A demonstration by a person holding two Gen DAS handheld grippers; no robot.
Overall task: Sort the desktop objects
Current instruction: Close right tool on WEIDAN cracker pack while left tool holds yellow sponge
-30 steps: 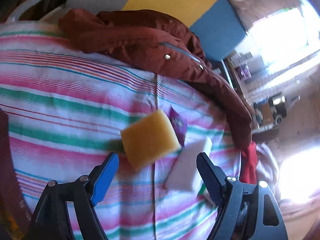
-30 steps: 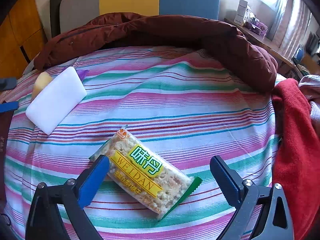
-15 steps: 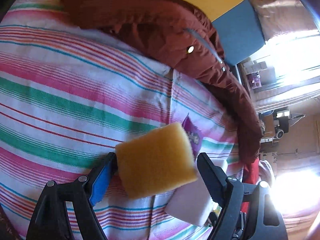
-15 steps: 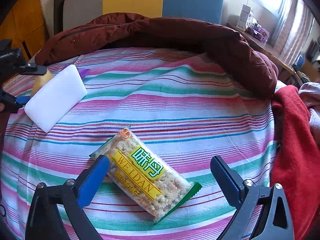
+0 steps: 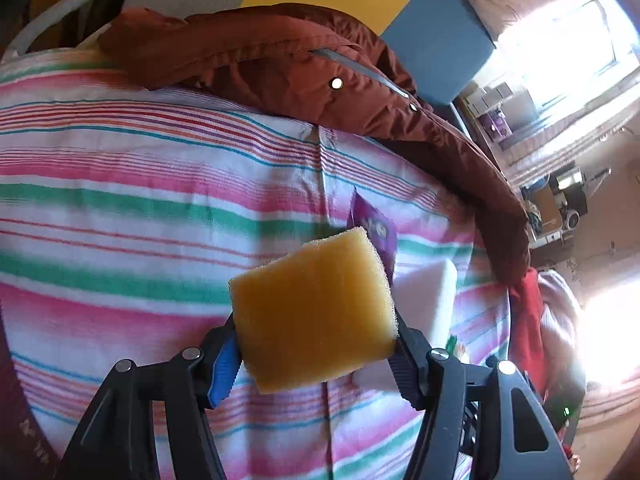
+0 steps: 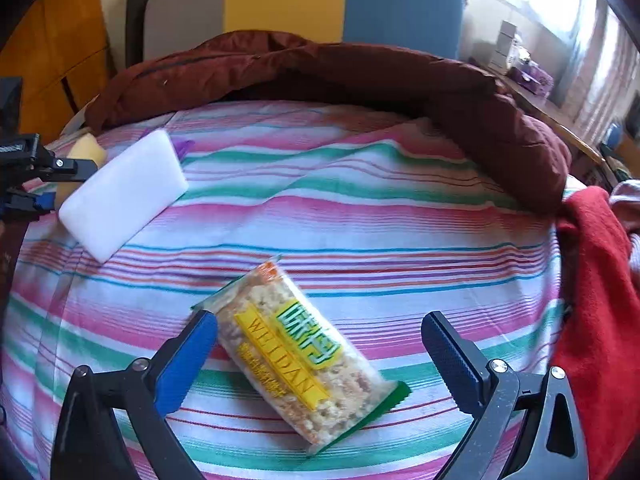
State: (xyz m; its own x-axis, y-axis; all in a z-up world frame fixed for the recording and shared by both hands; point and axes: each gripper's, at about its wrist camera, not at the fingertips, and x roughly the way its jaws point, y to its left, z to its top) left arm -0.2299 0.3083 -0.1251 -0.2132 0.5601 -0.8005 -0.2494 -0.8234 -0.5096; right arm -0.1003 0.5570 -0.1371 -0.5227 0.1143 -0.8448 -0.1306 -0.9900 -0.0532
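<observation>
In the left wrist view, the yellow sponge (image 5: 316, 312) is seen pinched between the jaws of the left gripper (image 5: 316, 354), which have just been closing on it. Behind it, at about 1 o'clock, a purple packet (image 5: 374, 228) and a white block (image 5: 430, 296) lie on the striped cloth (image 5: 120, 200). In the right wrist view, the left gripper (image 6: 66, 182) is seen at 9 o'clock, and only a small part of the sponge (image 6: 86, 148) is shown beside the white block (image 6: 124, 194). The snack packet (image 6: 300, 356), visible only in this view, lies between the spread jaws of the right gripper (image 6: 320, 350); whether the blue pad touches it cannot be told. A brown jacket (image 6: 360, 76) is laid along the far edge at 12 o'clock, and a red cloth (image 6: 596, 300) at 3 o'clock.
</observation>
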